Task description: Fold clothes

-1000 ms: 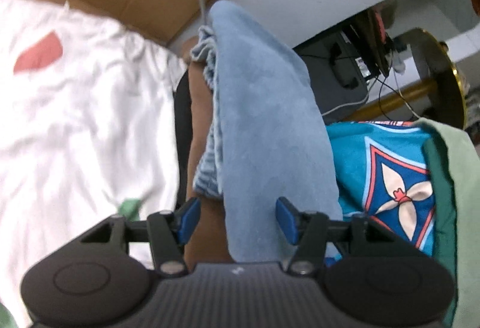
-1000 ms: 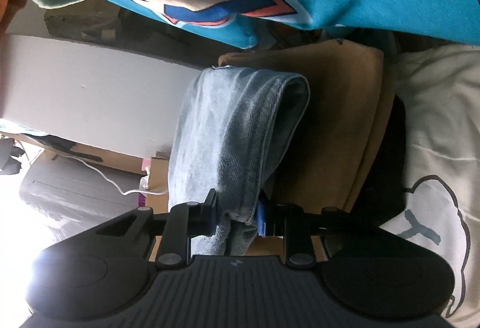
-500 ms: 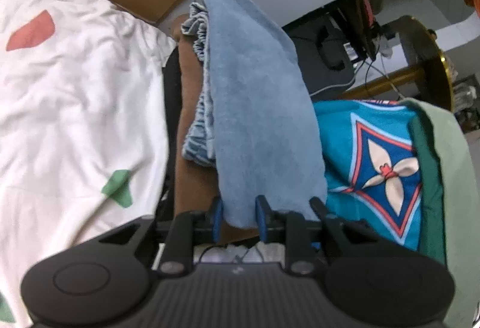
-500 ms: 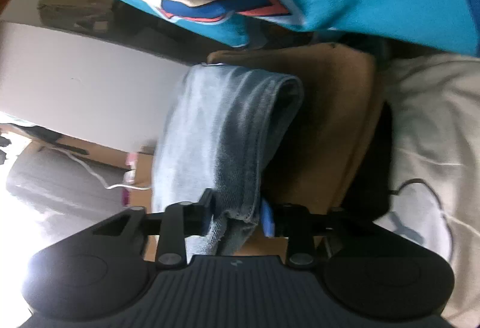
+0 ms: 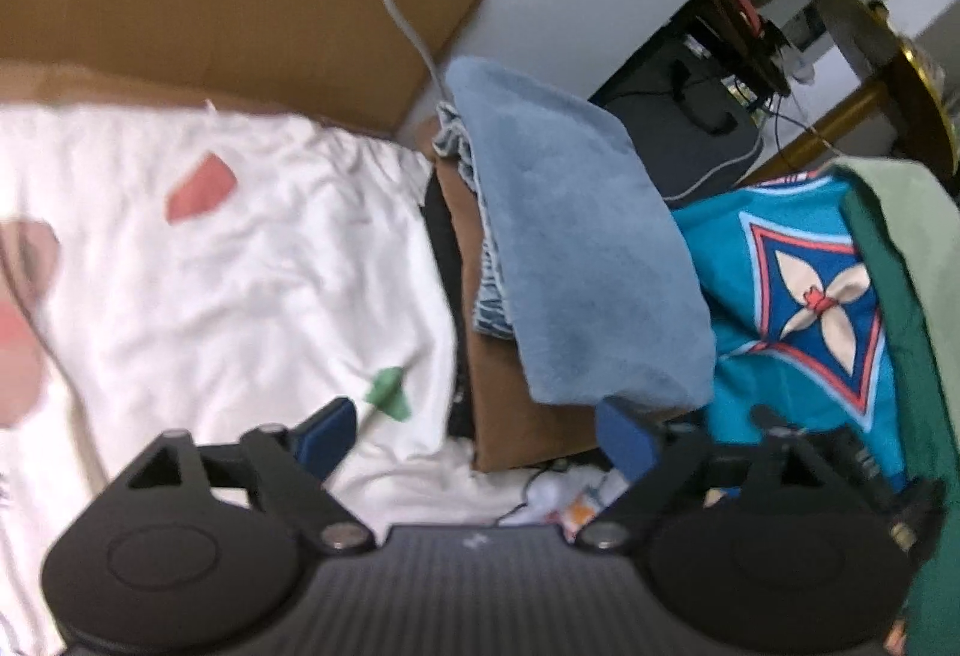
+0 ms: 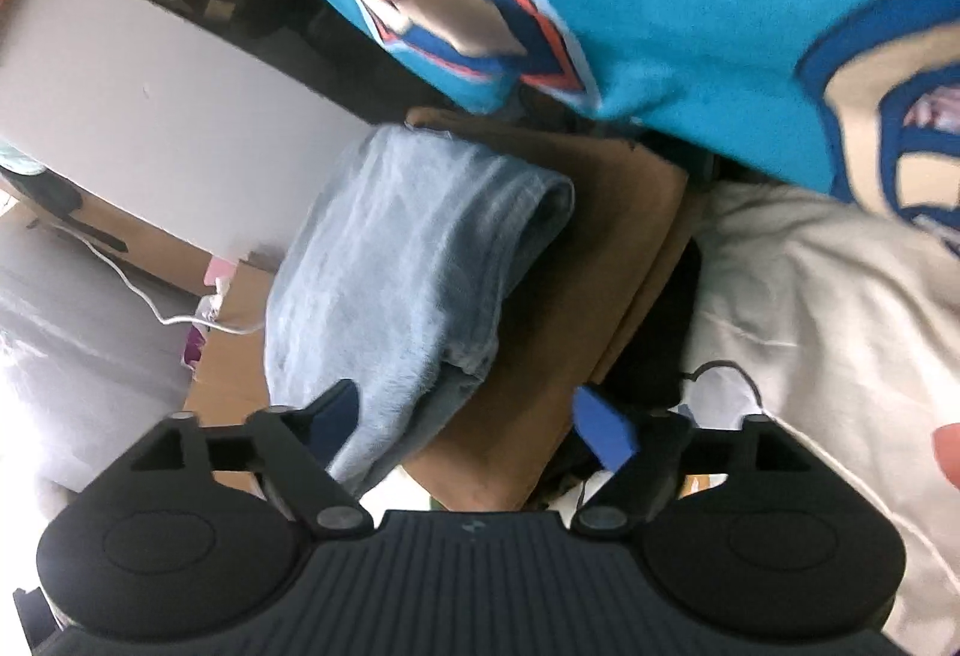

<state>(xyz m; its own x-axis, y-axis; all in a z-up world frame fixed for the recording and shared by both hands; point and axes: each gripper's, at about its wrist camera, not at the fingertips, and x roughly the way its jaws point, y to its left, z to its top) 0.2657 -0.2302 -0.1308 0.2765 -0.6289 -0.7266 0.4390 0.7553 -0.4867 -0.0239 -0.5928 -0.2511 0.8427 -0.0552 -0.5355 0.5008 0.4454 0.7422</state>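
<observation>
Left gripper (image 5: 480, 431): jaws have just been opening, now spread wide, gripping nothing. Folded blue garment (image 5: 576, 260) lies ahead of its fingers, atop a brown one (image 5: 510, 416). Right gripper (image 6: 477, 419): likewise released; the blue garment (image 6: 408, 260) lies ahead, toward its left finger.

light blue garment (image 5: 576, 260), brown garment (image 6: 576, 296)

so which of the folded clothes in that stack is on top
The light blue folded garment is on top, with its gathered waistband showing. It lies on the brown folded garment, which lies on a black one.
</observation>
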